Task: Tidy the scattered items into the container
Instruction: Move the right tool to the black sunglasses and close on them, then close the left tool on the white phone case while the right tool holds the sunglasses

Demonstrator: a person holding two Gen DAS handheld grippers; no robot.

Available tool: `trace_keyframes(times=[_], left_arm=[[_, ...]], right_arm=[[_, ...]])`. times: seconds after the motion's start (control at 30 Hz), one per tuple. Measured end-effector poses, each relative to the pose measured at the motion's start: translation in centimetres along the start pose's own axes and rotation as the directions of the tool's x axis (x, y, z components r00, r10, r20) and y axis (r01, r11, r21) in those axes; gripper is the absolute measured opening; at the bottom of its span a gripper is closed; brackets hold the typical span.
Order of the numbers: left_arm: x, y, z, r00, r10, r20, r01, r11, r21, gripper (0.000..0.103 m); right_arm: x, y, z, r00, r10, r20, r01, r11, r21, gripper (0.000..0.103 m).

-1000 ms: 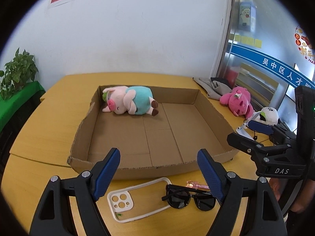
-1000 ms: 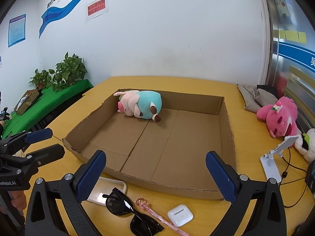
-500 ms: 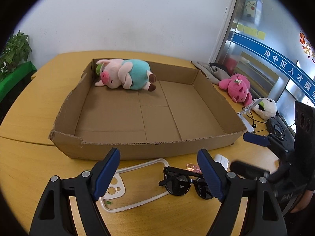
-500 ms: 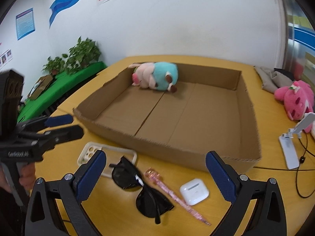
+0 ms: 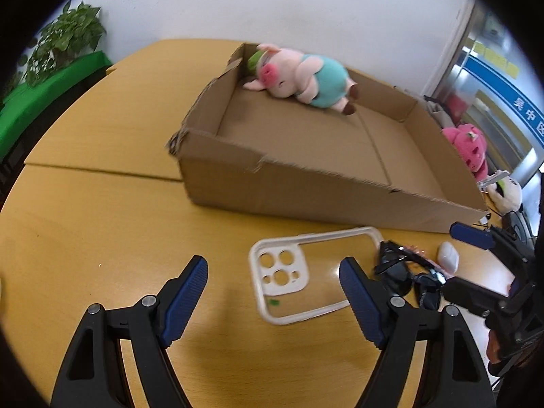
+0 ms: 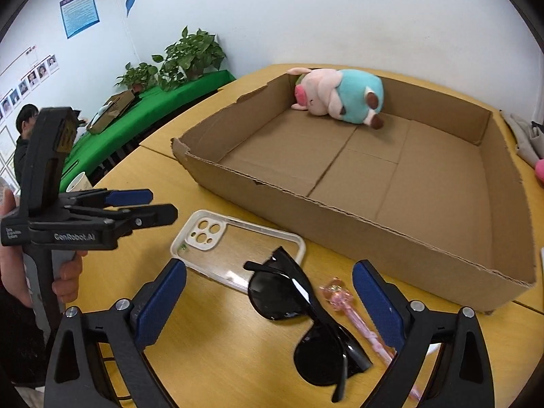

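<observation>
A shallow cardboard box (image 5: 306,197) (image 6: 374,238) holds a pink pig plush in teal (image 5: 306,78) (image 6: 340,97) at its far corner. In front of the box lie a clear phone case (image 5: 282,268) (image 6: 204,231), black sunglasses (image 5: 404,275) (image 6: 282,292), a pink wand pen (image 6: 340,295) and a white earbud case (image 5: 447,260). My left gripper (image 5: 273,268) hovers over the phone case's camera end. Its jaws are closing and the pads touch nothing. My right gripper (image 6: 270,272) stands open above the sunglasses, which lie between its fingers in view.
A pink plush (image 5: 469,146) and a white plush (image 5: 506,193) sit right of the box, with grey cloth (image 6: 527,136) behind. To the left are a paper cup (image 6: 80,182), plants (image 6: 190,54) on a green-covered table and a seated person (image 6: 23,125).
Both grippers have come down toward the tabletop. The left one swung over the phone case and the right one over the sunglasses. The items on the table have not moved.
</observation>
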State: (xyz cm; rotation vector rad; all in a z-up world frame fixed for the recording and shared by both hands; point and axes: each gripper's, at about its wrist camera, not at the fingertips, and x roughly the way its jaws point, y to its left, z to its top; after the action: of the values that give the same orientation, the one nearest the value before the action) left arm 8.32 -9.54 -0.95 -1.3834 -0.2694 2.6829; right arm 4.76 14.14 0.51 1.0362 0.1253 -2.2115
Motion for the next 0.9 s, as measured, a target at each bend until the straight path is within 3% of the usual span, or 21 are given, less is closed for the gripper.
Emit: trace_keyframes(times=[0.07,0.13,0.2,0.27,0.33,0.47,0.5,0.67,0.77,0.83,0.9], left_arm=[[0.9,0.5,-0.3,0.999,0.007,-0.031,-0.007,1.0,-0.009,0.071],[1.7,0.9,-0.4,0.998,0.006,-0.059,-0.007,1.0,-0.02,0.059],[2.6,1.4,-0.7,0.996,0.016,-0.088,-0.019,0.999,-0.032,0.04],[3.3,1.8,-1.0,0.993,0.025,-0.119,-0.03,0.999,-0.043,0.03],[3.3,2.1,-1.3,0.993,0.019,-0.116,-0.024,0.999,-0.041,0.026],[3.1,3.0,-1.3,0.993,0.01,-0.118,-0.016,0.998,-0.053,0.009],[3.0,3.3,-1.3,0.993,0.006,-0.12,-0.013,0.998,-0.06,0.009],[2.5,4.4,-1.3,0.993,0.023,-0.114,-0.031,0.997,-0.065,0.008],[2.5,4.4,-1.3,0.994,0.026,-0.111,-0.032,0.998,-0.059,0.008],[2.4,4.3,-1.3,0.994,0.032,-0.109,-0.037,0.998,-0.051,0.008],[2.4,4.2,-1.3,0.993,0.038,-0.109,-0.044,0.998,-0.047,0.007]], right_arm=[[0.7,0.4,0.6,1.0,0.024,0.004,-0.024,1.0,-0.002,0.098],[1.7,0.8,1.3,0.999,0.041,0.0,-0.041,0.999,-0.007,0.094],[2.9,0.9,1.7,0.999,0.042,-0.02,-0.042,0.999,-0.019,0.088],[4.1,0.7,1.6,0.998,0.047,-0.048,-0.048,0.999,-0.011,0.083],[4.8,0.6,1.1,0.995,0.06,-0.082,-0.061,0.998,-0.003,0.07],[5.0,0.6,-0.5,0.989,0.087,-0.12,-0.085,0.996,0.025,0.061],[4.8,0.5,-0.9,0.986,0.101,-0.132,-0.096,0.995,0.041,0.057],[3.1,0.6,-2.9,0.974,0.129,-0.186,-0.12,0.991,0.055,0.057],[1.7,0.3,-2.3,0.976,0.145,-0.16,-0.133,0.987,0.085,0.058],[1.1,0.4,-1.3,0.983,0.129,-0.131,-0.119,0.989,0.082,0.076],[1.5,0.5,-0.3,0.988,0.1,-0.12,-0.091,0.993,0.081,0.082]])
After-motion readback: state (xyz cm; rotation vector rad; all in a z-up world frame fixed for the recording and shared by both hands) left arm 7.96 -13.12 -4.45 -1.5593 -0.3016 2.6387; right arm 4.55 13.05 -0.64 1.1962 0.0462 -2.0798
